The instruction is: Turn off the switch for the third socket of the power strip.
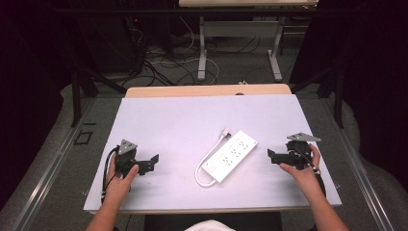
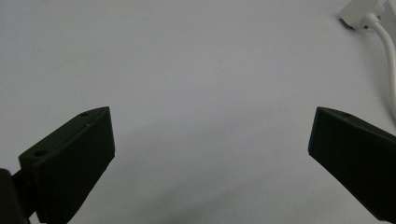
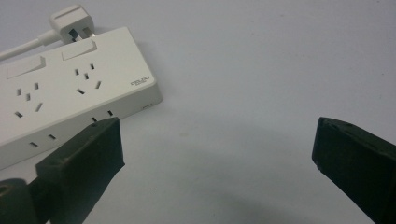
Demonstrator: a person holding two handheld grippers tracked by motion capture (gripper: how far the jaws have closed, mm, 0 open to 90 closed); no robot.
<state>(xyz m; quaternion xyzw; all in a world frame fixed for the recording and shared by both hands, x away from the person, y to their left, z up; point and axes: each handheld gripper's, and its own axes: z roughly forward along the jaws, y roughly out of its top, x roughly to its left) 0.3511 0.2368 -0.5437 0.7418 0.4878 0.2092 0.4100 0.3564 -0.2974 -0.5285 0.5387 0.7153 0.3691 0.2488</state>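
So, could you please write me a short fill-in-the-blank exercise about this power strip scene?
1. The power strip lies on the table between the two ____.
2. The jaws of the left gripper stand ____, with nothing between them.
3. The colour of the power strip's cable is ____.
4. The right gripper holds ____.

Missing words: grippers; open; white; nothing
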